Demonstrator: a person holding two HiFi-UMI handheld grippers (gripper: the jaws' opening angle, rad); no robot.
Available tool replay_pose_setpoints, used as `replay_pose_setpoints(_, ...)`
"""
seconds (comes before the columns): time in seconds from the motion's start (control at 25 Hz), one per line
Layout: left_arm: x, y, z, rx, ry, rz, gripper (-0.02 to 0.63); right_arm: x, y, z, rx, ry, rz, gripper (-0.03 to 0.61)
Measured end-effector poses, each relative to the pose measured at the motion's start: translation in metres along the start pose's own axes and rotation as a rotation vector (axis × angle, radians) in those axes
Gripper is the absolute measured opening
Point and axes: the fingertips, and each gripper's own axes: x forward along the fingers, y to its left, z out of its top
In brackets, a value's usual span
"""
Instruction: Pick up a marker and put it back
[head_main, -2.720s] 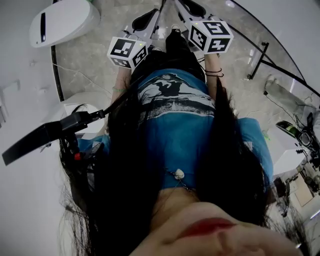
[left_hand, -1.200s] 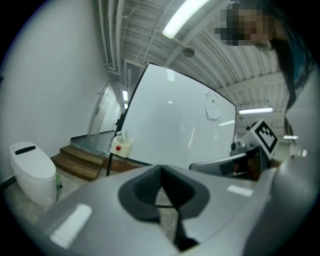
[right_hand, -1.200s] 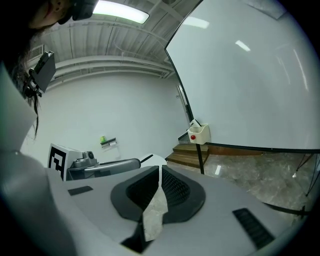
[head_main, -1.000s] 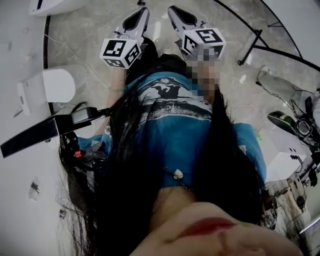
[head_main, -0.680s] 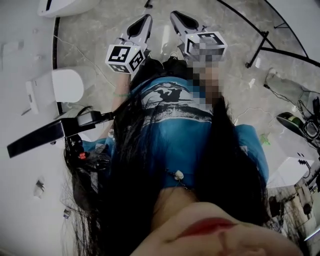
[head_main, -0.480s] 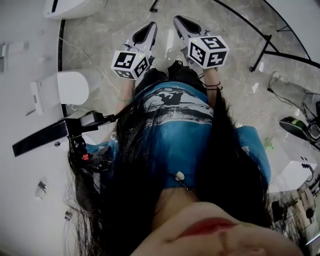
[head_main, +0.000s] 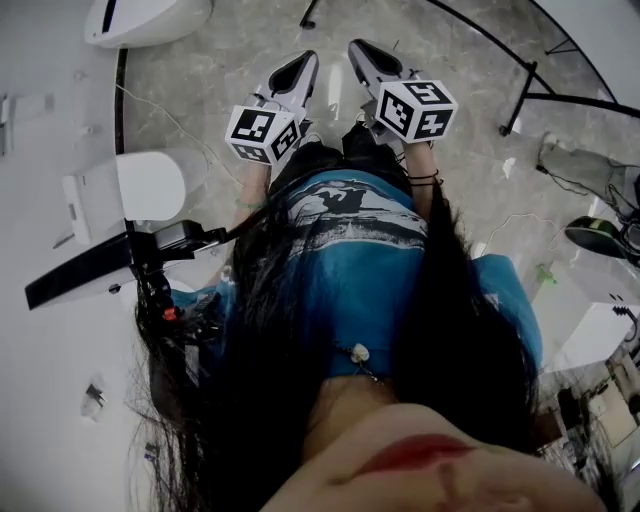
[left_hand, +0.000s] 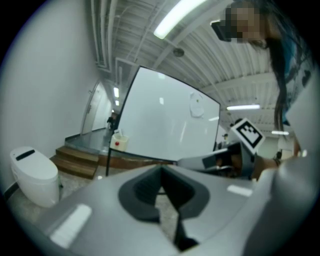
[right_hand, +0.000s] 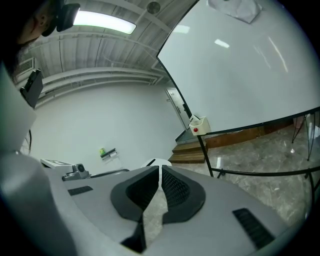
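Grey L claw & R claw both closed, empty; white box contents unclear.

A blue T-shirt with a black-and-white print is worn over dark trousers. Long dark hair is seen, and a thin chain with a pale pendant. Dark bands are worn on the right wrist. The left gripper and the right gripper are grey, each with a white cube of black square markers.

left gripper, right gripper, side by side, fingers together, empty
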Motion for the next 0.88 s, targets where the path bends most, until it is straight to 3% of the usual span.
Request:
replay_pose_setpoints(0.12,-0.027,0.011,-0.001,0.0,-0.005,-0.029,0.0,0.007,0.029,-0.01,-0.007,-0.006,-0.022,0.026)
replay_pose_setpoints(0.48,-0.033,0.007,-0.012,-0.001,0.008,-0.077,0.0,0.002,0.038,-0.028,-0.011,0.004,-0.051,0.026)
replay_pose_setpoints(0.88,-0.054,0.025,-0.004,-0.013,-0.027,-0.073,0.0,0.003,0.055,-0.03,-0.036,0.002,-0.085,0.026)
